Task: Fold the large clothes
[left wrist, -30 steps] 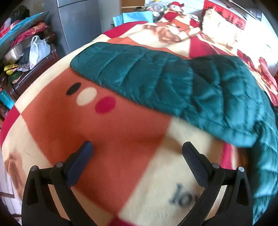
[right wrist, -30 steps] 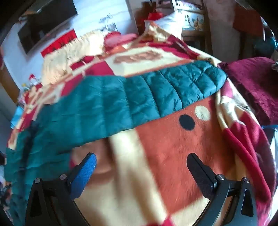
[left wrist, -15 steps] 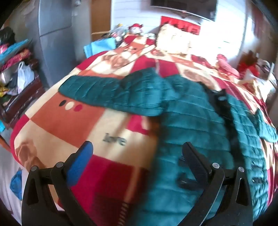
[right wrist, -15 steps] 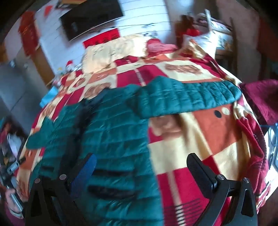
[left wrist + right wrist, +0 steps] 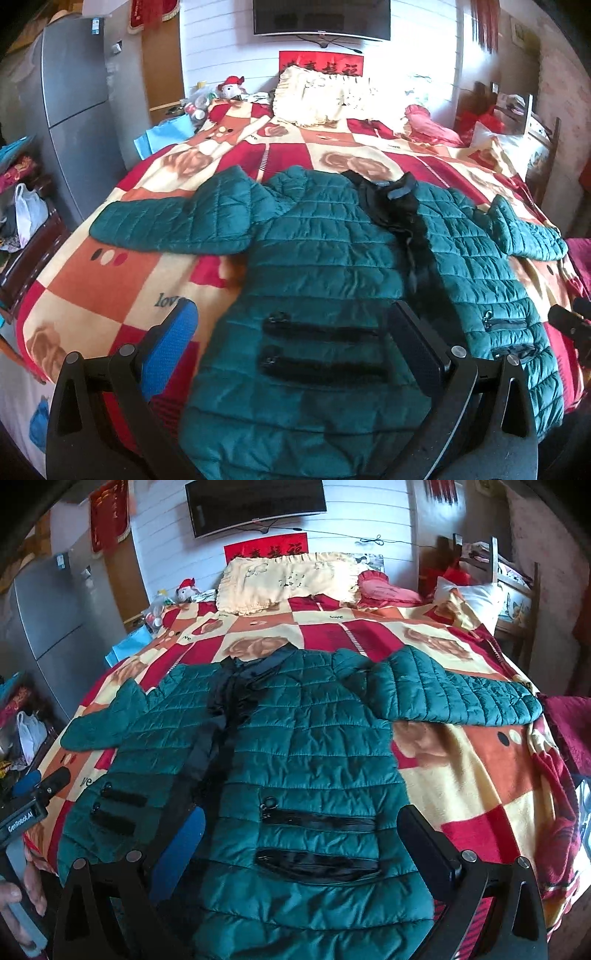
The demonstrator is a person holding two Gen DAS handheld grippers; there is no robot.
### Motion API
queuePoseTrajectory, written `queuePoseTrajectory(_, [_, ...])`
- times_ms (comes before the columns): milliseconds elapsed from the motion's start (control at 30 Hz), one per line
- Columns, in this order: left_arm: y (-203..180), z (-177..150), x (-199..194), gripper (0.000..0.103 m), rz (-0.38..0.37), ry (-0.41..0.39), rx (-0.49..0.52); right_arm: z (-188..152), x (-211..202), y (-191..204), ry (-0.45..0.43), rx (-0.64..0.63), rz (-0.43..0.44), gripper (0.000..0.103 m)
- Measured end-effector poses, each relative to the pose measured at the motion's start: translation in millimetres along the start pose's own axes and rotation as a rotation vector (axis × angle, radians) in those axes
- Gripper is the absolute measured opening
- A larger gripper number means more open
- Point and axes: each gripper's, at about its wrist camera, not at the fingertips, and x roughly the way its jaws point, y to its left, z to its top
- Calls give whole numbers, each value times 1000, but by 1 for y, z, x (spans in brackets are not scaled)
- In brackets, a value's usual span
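Jacket (image 5: pixel 325 266) lies flat, unfolded, ahead of both spread, empty jaws. Left gripper (image 5: pixel 291 332) and right gripper (image 5: pixel 303 834) should each pinch a sleeve cuff.

The hem of the dark green quilted jacket (image 5: pixel 317 266) is hidden behind the frame of the left gripper (image 5: pixel 291 343) and cut by the bottom edge. The small objects beside the red plush toy (image 5: pixel 231 85) are too small to tell (bottles, perhaps). The red wall banner's (image 5: pixel 266 547) characters are blurred.
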Motion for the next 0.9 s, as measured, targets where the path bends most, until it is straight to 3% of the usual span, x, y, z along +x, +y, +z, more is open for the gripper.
queuePoseTrajectory(433, [-25, -12, 4, 103, -12, 9, 23, -9, 16, 21, 19, 4, -30, 103])
queuePoseTrajectory(900, [-23, -22, 15, 103, -1, 35, -13, -14, 30, 35, 29, 20, -32, 103])
